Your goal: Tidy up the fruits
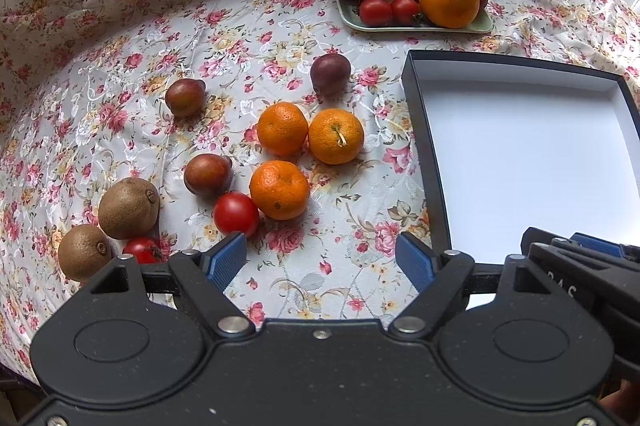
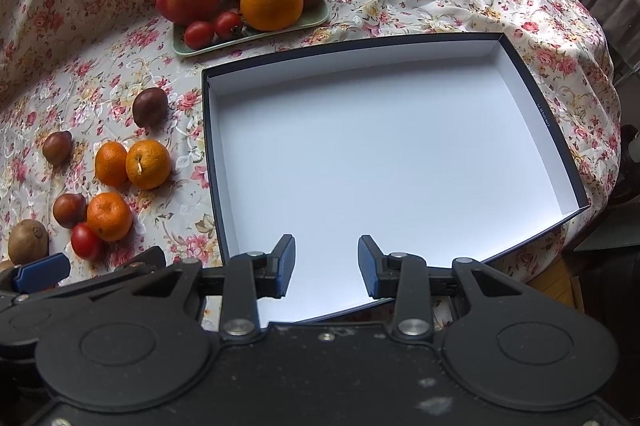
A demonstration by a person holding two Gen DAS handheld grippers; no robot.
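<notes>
Floral tablecloth (image 1: 280, 38) under scattered fruit (image 1: 280, 130)

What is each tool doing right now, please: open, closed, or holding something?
Left tool: open, holding nothing, above the cloth near the loose fruit.
Right tool: open, holding nothing, over the box.
</notes>
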